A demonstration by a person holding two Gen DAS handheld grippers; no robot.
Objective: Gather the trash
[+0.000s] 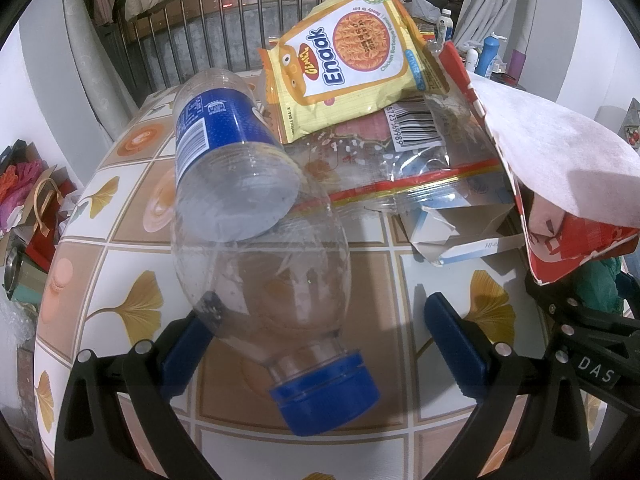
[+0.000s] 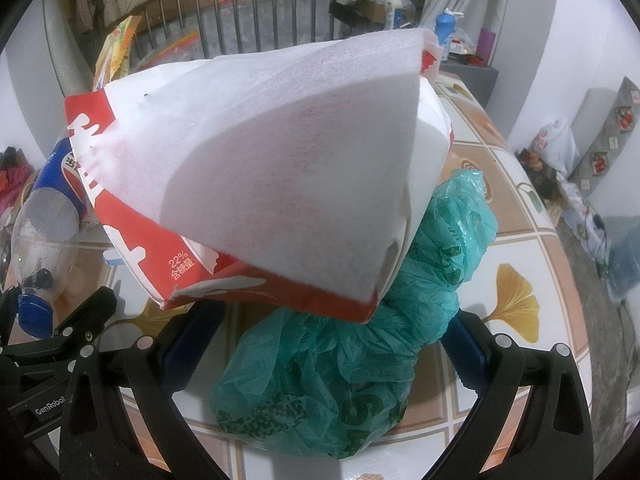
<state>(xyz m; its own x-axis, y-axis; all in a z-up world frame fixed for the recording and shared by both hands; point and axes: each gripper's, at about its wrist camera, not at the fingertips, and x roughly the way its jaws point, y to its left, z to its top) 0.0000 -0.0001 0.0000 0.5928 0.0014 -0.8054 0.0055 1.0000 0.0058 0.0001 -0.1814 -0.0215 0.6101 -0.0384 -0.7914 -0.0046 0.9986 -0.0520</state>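
In the left wrist view my left gripper (image 1: pixel 320 340) is open around a clear empty bottle (image 1: pixel 264 280) with a blue cap (image 1: pixel 324 392); the left finger touches its side. A blue-labelled bottle (image 1: pixel 224 152) lies across it. Behind are a yellow Enaak snack packet (image 1: pixel 352 64), a clear wrapper (image 1: pixel 400 160) and a torn white carton (image 1: pixel 452 228). In the right wrist view my right gripper (image 2: pixel 328 344) is open around a crumpled green plastic bag (image 2: pixel 360 340). A red and white paper bag (image 2: pixel 260 172) rests over it.
The tiled, ginkgo-patterned table (image 1: pixel 132 240) ends at the left, with bags on the floor there (image 1: pixel 28 200). A metal railing (image 1: pixel 224 20) stands behind the table. Bottles (image 1: pixel 488 56) stand at the far right. Bags (image 2: pixel 556 148) lie on the floor at the right.
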